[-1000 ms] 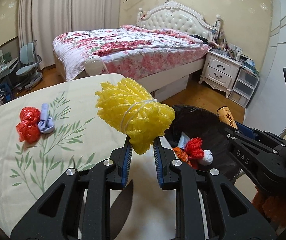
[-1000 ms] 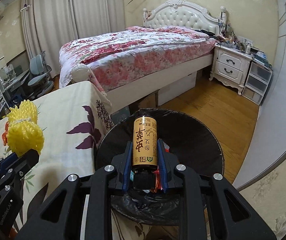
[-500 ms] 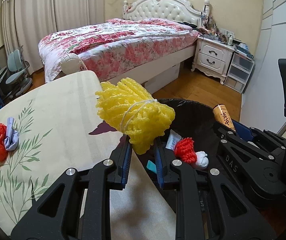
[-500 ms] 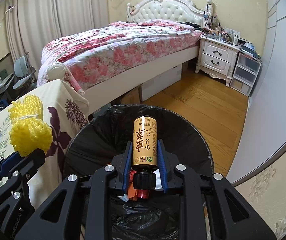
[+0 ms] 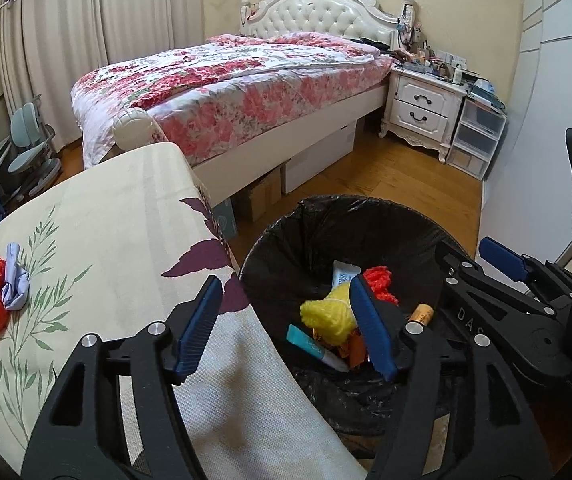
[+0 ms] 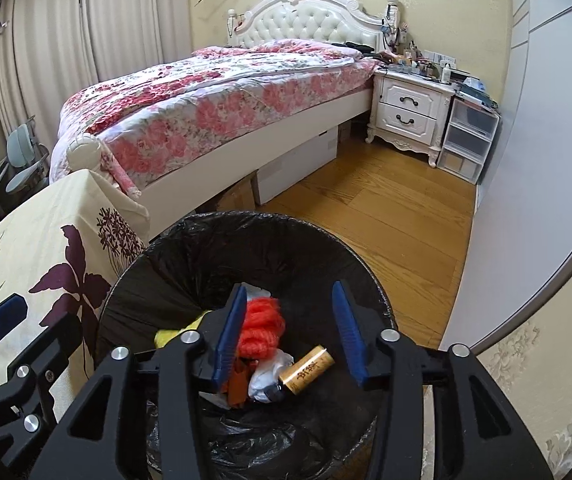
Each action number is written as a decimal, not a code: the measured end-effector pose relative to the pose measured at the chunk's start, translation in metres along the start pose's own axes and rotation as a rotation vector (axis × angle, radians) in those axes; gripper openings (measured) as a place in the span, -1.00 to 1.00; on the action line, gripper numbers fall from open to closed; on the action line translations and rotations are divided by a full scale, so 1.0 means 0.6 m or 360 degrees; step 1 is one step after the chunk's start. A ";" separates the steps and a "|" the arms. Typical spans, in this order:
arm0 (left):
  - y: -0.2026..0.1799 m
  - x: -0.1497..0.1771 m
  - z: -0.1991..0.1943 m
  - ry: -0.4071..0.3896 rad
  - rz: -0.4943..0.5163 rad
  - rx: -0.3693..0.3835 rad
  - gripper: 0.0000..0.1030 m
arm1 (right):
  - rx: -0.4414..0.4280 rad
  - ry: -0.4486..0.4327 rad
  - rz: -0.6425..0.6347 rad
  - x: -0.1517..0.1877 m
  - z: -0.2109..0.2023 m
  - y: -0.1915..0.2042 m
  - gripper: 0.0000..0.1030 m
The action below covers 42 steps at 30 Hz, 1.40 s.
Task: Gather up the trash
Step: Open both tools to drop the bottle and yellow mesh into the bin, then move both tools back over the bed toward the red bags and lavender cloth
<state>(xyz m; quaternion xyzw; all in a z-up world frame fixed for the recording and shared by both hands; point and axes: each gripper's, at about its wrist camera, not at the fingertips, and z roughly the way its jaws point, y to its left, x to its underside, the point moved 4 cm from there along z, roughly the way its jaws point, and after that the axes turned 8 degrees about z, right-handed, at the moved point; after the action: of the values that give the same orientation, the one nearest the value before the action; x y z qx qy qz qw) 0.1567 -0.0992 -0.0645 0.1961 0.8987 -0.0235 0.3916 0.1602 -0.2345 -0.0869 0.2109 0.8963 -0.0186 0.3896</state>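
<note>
Trash bin [image 6: 189, 256] below both grippers — left gripper [image 5: 286, 320], right gripper [image 6: 290, 332] just released, empty.

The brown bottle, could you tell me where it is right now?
Right wrist view: the brown bottle lies inside the black bin, right of the red netting.

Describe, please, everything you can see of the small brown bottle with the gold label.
The small brown bottle lies on its side inside the black-lined trash bin, on top of the other rubbish. Its gold label carries dark printed characters; its dark capped end points down-left and rests against a crumpled white wrapper. It looks like glass, though that is uncertain. It sits below the open right hand-held gripper, with neither pad touching it. In the left wrist view only its pale round base shows.
</note>
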 end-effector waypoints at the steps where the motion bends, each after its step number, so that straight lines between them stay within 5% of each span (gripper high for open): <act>1: 0.001 0.000 -0.001 -0.0002 -0.0002 -0.0005 0.29 | 0.0006 -0.0003 -0.0003 0.000 -0.001 0.000 0.07; 5: 0.014 0.004 -0.010 -0.0007 -0.0015 -0.0062 0.42 | 0.0016 -0.0022 -0.0028 0.003 -0.009 0.007 0.28; 13: 0.076 0.035 -0.044 0.0005 -0.0126 -0.0192 0.49 | -0.0082 0.0000 -0.0070 0.014 -0.028 0.048 0.30; 26: 0.274 0.127 -0.112 0.0097 -0.0453 -0.0497 0.50 | -0.0378 0.0093 -0.0281 0.059 -0.061 0.202 0.30; 35: 0.362 0.156 -0.123 0.0164 -0.0607 -0.0579 0.50 | -0.0501 0.0157 -0.0452 0.087 -0.068 0.298 0.31; 42: 0.395 0.147 -0.096 0.0194 -0.0624 -0.0519 0.50 | -0.0538 0.0181 -0.0519 0.087 -0.058 0.351 0.31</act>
<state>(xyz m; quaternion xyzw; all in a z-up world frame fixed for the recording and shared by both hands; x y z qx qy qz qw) 0.1500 0.1601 -0.0611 -0.0465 0.9333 0.0581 0.3512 0.1874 -0.0170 -0.0718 -0.0041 0.9293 0.0810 0.3603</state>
